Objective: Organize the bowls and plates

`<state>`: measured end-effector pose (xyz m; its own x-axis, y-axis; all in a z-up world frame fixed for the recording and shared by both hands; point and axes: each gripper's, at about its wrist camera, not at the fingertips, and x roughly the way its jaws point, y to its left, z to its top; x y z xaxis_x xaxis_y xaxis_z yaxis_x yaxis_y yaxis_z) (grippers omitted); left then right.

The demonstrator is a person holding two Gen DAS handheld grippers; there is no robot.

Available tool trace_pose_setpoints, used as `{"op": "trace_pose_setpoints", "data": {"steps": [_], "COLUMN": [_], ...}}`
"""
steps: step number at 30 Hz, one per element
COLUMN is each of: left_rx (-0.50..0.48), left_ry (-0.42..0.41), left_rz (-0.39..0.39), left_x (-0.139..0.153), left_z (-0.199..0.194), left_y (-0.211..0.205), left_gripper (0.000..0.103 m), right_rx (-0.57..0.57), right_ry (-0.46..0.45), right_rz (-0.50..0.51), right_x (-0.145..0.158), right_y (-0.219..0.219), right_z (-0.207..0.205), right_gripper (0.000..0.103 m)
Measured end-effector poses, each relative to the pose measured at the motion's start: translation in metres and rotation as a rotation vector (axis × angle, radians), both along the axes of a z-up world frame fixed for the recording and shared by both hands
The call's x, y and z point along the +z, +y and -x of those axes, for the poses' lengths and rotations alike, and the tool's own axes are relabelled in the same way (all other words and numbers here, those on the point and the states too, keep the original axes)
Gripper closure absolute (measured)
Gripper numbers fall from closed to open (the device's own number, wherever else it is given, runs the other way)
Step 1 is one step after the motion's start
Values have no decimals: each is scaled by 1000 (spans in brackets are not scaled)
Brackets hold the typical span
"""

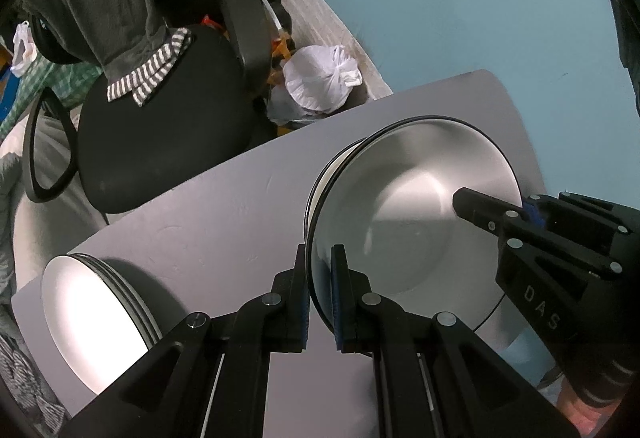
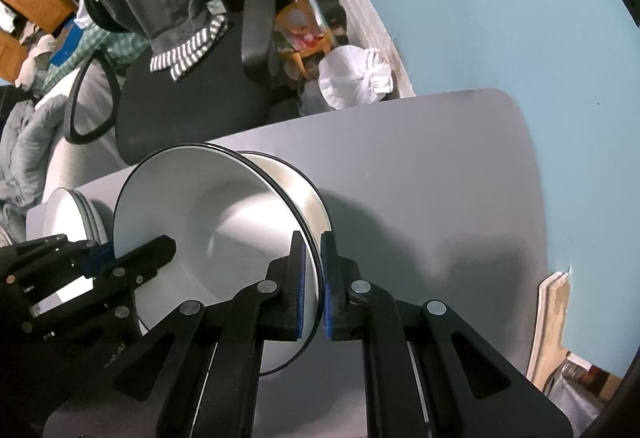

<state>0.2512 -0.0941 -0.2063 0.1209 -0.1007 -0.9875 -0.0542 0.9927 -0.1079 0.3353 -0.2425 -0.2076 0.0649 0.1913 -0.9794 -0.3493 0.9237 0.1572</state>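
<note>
Bowl (image 1: 416, 206): right of centre in the left-wrist view, white with a thin black rim, held above the grey table (image 1: 224, 206) by both tongs.
Left gripper (image 1: 320, 298): clenched on the bowl's near rim, one finger inside, one outside.
Right gripper (image 2: 318, 286): clenched on the opposite rim, likewise straddling it.
Plates (image 1: 96, 322): stacked at the lower left, well apart from the bowl.
Handling: judged stiff, smooth and probably breakable; a glazed rim may slip between pads.
Hold: two opposite rim points look sound; keep it level and set it down gently.
Chair (image 1: 160, 142): upper left, beyond the table.
</note>
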Motion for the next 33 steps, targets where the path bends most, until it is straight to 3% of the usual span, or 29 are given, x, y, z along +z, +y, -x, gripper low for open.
{"op": "trace_pose_setpoints", "data": {"steps": [18,21,24,27,33], "left_rx": [-6,2,22,31,45], "left_ry": [12,12,-9,-18,-33], "left_rz": [-40,-61,-74,-76,-65], "left_x": [-5,-4,2,6,16], "left_z": [-9,-11,-11,-9,-7], "left_y": [-1,0,4,8,12], "left_gripper": [94,87,72,72,67], "right_rx": [3,-8,-14,-23,-43], "right_ry": [67,82,71,58,40], "right_rz": [22,21,35,34,29], "right_x": [-6,-6,-3,0,6], "right_y": [8,8,10,9,8], "right_z": [-9,-9,-8,-8,-8], "right_gripper": [92,89,87,75,75]}}
